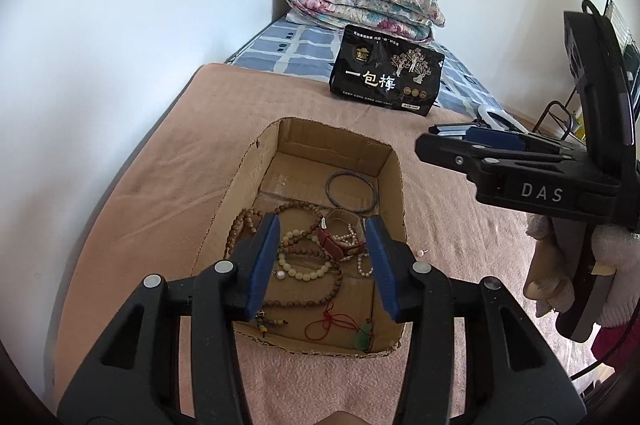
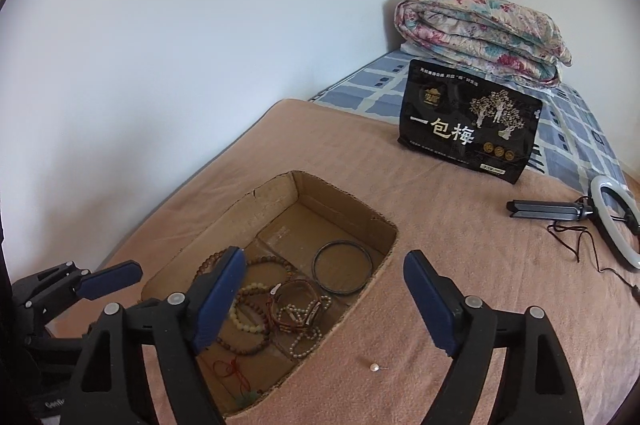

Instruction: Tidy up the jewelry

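Observation:
An open cardboard box lies on the pink blanket. In it are a dark metal bangle, brown wooden bead strands, a pale bead bracelet, pearl strands and a red cord with a green pendant. My left gripper hangs open over the tangled pile, with nothing pinched. My right gripper stands wide open above the box's right side. A single pearl earring lies on the blanket just right of the box.
A black snack bag stands behind the box, before a folded floral quilt. A ring light on a folded tripod lies at the right with its cord. A white wall runs along the bed's left edge. A gloved hand holds the right gripper.

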`<state>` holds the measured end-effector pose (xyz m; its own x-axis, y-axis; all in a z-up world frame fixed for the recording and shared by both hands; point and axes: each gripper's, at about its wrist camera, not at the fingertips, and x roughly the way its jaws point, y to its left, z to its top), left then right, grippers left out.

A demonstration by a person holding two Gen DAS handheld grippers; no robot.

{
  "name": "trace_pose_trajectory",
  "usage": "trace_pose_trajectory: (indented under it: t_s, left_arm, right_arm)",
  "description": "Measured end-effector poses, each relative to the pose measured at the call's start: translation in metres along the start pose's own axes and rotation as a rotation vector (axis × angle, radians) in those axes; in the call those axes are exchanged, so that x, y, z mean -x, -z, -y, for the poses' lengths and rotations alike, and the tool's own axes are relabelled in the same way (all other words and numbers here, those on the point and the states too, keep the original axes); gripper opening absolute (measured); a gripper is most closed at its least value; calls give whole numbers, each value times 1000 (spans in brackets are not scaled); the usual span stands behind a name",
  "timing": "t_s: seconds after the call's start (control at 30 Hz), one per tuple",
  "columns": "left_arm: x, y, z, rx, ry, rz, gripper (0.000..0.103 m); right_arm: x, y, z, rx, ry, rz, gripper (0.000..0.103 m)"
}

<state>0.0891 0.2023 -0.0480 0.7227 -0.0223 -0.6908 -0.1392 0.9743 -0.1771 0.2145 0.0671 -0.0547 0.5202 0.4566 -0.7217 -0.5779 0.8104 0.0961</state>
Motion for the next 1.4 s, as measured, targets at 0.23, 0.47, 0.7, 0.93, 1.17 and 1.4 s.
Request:
trace_pose_trajectory:
  t_s: [0.23, 0.47, 0.7, 0.93, 1.17, 1.4]
  left_arm:
    - [7, -5, -1, 2, -29, 17, 46]
    - [1, -1, -1, 11, -44, -29, 46]
    - [5, -1, 8, -4, -30, -24, 46]
    - [5, -2, 10, -11, -22, -23, 46]
    - [5, -3, 10, -16, -22, -25, 46]
    - [8, -5, 10, -14, -29, -11, 46]
  right_arm:
    - [1, 22, 32, -47, 33, -31, 84]
    - [-14, 61, 60, -76, 45, -122, 67]
    - [-47, 96, 59, -13, 11, -233, 41]
    - [-72, 107, 50, 28, 18, -268, 34]
    - [-81, 106, 41, 77, 42, -276, 18]
    - [-67, 104, 44, 56, 35, -260, 16]
